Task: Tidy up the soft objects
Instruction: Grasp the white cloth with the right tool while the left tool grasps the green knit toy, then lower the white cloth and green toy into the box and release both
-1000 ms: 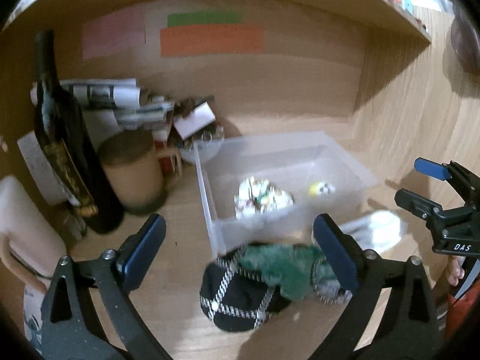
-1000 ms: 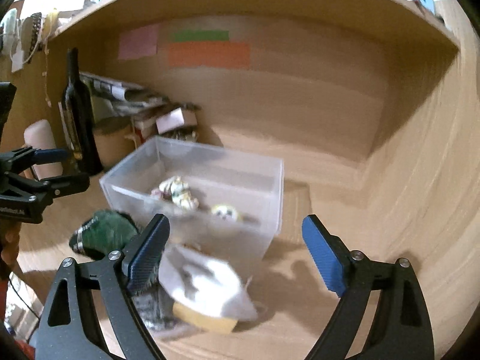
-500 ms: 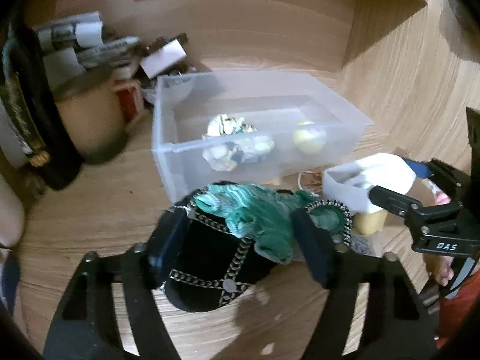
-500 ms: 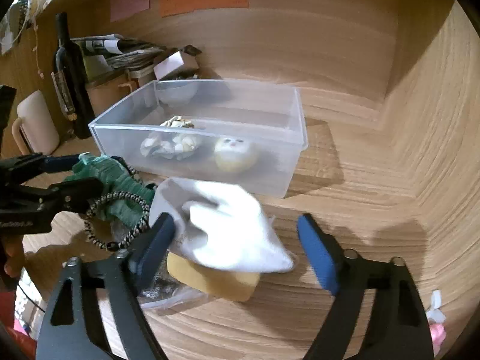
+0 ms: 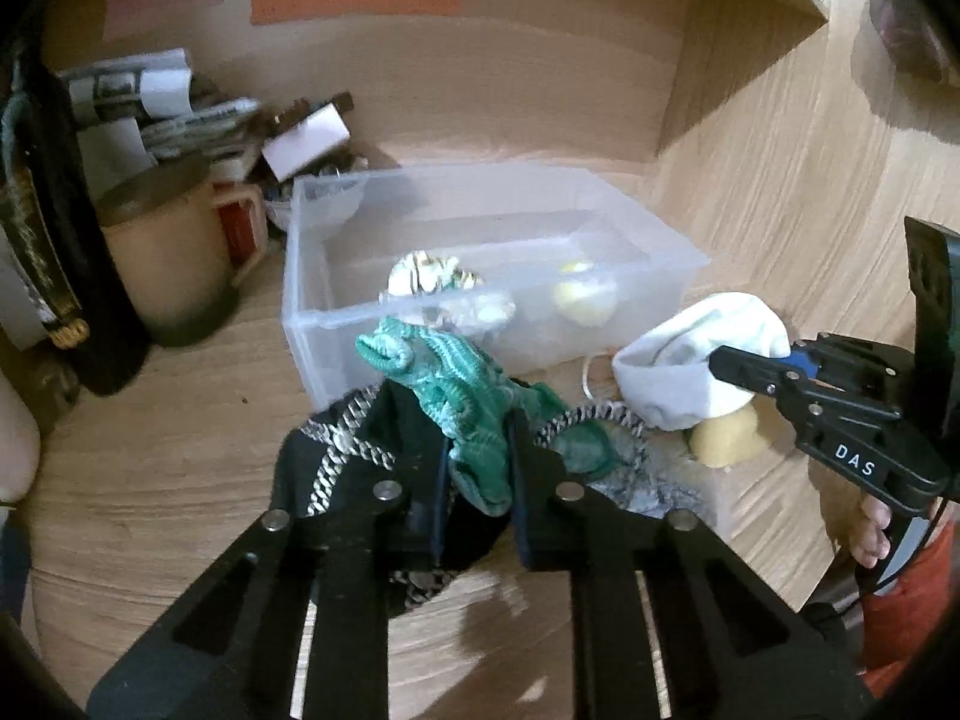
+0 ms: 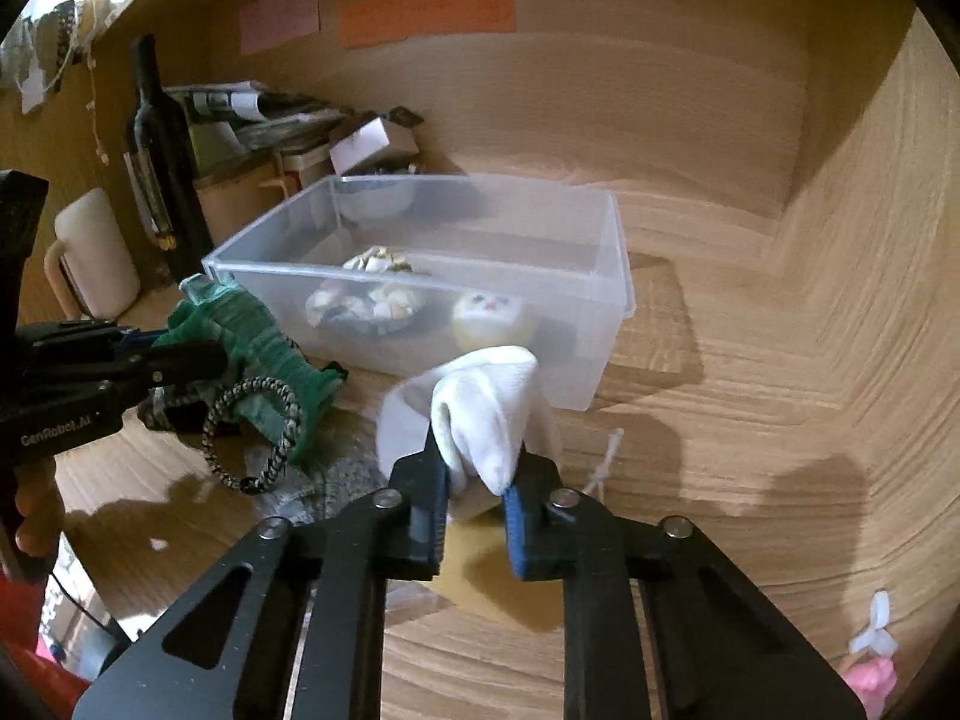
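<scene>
My left gripper [image 5: 480, 468] is shut on a green knitted cloth [image 5: 456, 384], lifted off a black chain-trimmed pouch [image 5: 348, 462]; the cloth also shows in the right wrist view [image 6: 252, 342]. My right gripper [image 6: 474, 498] is shut on a white sock [image 6: 486, 414], which also shows in the left wrist view [image 5: 690, 354]. Both stand just in front of a clear plastic bin [image 6: 606, 276] holding a patterned soft ball [image 6: 372, 294] and a yellow plush ball [image 6: 492, 318]. A yellow sponge [image 5: 726, 438] lies under the sock.
A brown mug [image 5: 162, 258], a dark wine bottle [image 6: 162, 162], newspapers [image 5: 150, 102] and small boxes [image 5: 306, 138] crowd the back left. A braided cord loop [image 6: 252, 438] and grey cloth [image 6: 324, 486] lie on the wooden desk. A wooden side wall rises on the right. A pink item [image 6: 870, 672] sits near front right.
Both grippers went from open to shut: the left closed on the green cloth, the right on the white sock, and both items are raised slightly.
</scene>
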### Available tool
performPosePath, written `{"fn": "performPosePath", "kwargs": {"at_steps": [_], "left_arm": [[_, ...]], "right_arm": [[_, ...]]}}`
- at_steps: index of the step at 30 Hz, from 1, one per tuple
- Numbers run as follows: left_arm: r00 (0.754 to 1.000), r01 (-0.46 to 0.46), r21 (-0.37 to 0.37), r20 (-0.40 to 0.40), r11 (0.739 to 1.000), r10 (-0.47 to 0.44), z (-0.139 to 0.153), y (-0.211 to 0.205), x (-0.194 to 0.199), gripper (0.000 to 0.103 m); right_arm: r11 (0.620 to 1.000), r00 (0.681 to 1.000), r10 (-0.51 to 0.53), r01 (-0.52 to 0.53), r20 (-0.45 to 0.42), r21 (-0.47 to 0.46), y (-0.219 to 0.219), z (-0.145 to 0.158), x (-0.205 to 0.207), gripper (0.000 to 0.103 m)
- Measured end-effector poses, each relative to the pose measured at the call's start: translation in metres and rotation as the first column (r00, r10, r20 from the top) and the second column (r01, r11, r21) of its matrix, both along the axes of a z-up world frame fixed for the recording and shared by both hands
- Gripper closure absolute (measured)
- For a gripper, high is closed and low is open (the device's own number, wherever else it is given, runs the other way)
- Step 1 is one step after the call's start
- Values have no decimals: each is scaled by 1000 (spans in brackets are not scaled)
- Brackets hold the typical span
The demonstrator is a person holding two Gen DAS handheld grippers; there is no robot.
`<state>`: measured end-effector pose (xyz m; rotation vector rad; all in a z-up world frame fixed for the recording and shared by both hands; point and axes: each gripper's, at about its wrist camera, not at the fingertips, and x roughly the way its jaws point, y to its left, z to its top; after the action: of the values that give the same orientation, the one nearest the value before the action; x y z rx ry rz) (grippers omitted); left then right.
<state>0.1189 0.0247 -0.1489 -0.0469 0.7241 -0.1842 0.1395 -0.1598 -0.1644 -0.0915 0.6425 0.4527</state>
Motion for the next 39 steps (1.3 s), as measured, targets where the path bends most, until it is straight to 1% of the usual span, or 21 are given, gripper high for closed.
{"fn": "performPosePath", "kwargs": {"at_steps": [4,7,15,17,18,22,29,34,39], "left_arm": [[999,-4,-5,44,1000,5,15,4,-5,88],[996,-13,3,92,1000,12,28,4,-10,88],[975,-50,23,219,998,43,66,11,-12,88],[970,-59,22,236,998,52,73,13,-8,88],[968,-62,22,243,998,54,77,13,-6,88],[961,-81,33,267,996,69,88,13,1,88],[958,-108,43,273,993,92,96,18,29,88],[969,-112,52,226,992,98,90,19,60,88],[980,-123,89,165,988,107,73,15,90,88]], "right_arm": [[1000,999,14,-15,44,19,-3,12,-5,91],[999,996,23,-25,85,28,-4,24,-10,91],[998,982,9,-20,186,59,-3,58,-14,91],[998,978,2,-17,208,68,-4,67,-13,91],[999,975,-16,5,222,50,-3,70,-12,91],[998,966,-28,10,258,70,-3,86,-6,91],[994,955,-55,25,293,105,1,109,14,91],[994,958,-52,23,284,105,12,114,36,91],[998,963,-32,18,266,55,31,105,56,91]]}}
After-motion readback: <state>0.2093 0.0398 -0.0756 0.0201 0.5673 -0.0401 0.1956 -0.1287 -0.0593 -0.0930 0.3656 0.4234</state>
